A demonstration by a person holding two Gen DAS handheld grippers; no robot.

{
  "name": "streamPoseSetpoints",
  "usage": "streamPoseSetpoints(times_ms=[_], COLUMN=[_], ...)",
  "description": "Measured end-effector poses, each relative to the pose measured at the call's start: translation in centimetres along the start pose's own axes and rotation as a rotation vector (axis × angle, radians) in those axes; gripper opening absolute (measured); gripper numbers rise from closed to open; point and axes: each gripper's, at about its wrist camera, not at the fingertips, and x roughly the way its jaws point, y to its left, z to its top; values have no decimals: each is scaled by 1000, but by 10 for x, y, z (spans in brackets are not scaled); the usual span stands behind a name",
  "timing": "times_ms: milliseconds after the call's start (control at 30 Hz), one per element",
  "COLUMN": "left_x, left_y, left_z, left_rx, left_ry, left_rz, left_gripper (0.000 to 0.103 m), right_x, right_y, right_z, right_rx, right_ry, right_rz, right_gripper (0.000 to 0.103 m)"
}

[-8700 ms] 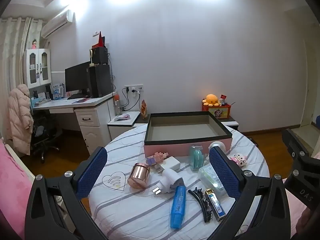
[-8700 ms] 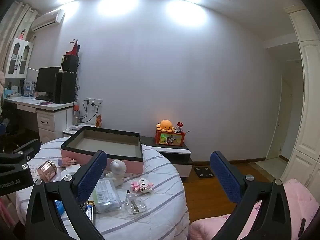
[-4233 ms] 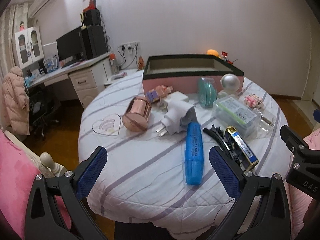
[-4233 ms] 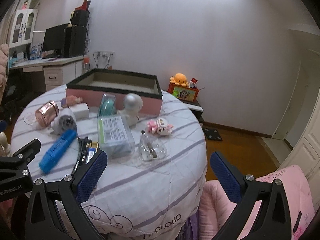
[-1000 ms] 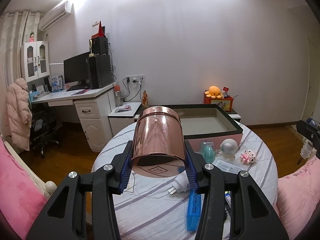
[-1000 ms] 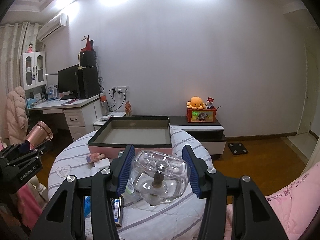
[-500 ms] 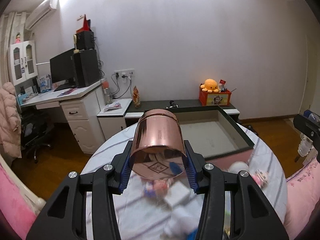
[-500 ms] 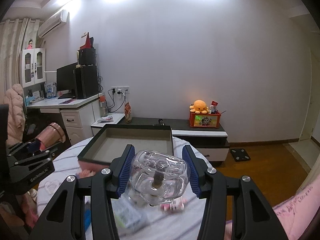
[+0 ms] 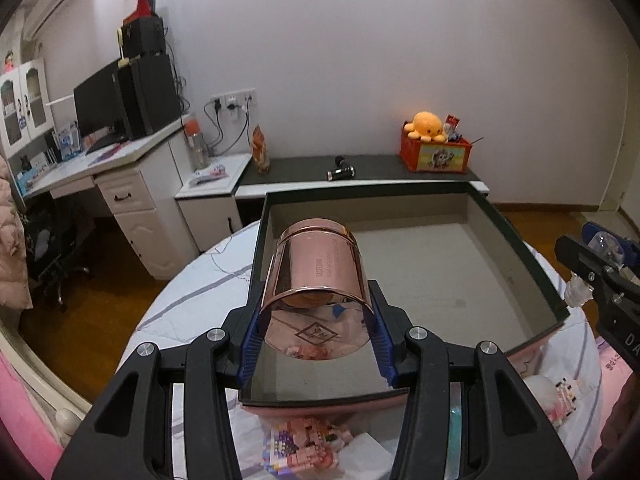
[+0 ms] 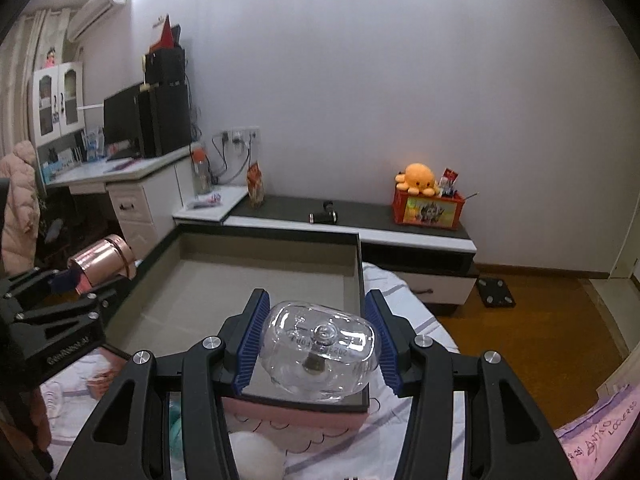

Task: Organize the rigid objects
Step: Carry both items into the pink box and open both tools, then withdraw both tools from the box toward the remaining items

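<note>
Left tool (image 9: 316, 332) clenched on copper jar (image 9: 318, 276), right tool (image 10: 316, 350) on clear bottle (image 10: 318, 346); better lowered into box (image 9: 520, 240), bottle toward 3 o'clock, before releasing.

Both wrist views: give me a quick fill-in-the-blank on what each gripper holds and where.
1. The left gripper is shut on a rose-gold ____.
2. The right gripper holds a clear ____ bottle.
3. Both grippers hang over the open ____, whose floor is bare.
4. On the red crate by the wall sits an orange plush ____.

Missing words: jar; glass; box; octopus
</note>
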Motion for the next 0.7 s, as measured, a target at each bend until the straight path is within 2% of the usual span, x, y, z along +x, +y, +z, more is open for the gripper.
streamPoseSetpoints(times_ms=[233, 267, 300, 333, 367, 400, 433, 567, 700], left_x=[15, 15, 16, 18, 17, 15, 13, 10, 17], left_y=[3, 3, 3, 1, 2, 2, 3, 6, 10], left_z=[0, 0, 1, 3, 2, 1, 2, 2, 1], left_rx=[-2, 1, 5, 12, 13, 8, 9, 11, -8], left_ry=[39, 39, 39, 45, 45, 25, 13, -1, 24], left_rz=[8, 10, 12, 16, 25, 38, 47, 58, 66], left_gripper=[48, 50, 69, 82, 102, 103, 103, 103, 103], right_x=[19, 20, 22, 23, 25, 26, 26, 25, 26], right_y=[-2, -2, -2, -1, -2, -3, -6, -20, -31], right_z=[3, 3, 4, 5, 6, 8, 9, 13, 11], right_rx=[1, 1, -2, -9, -7, 1, 24, 90, 127], right_ry=[29, 31, 33, 35, 41, 43, 35, 27, 42], right_rz=[15, 18, 23, 32, 34, 27, 8, 17, 2], right_gripper=[51, 51, 51, 53, 72, 86, 94, 94, 94])
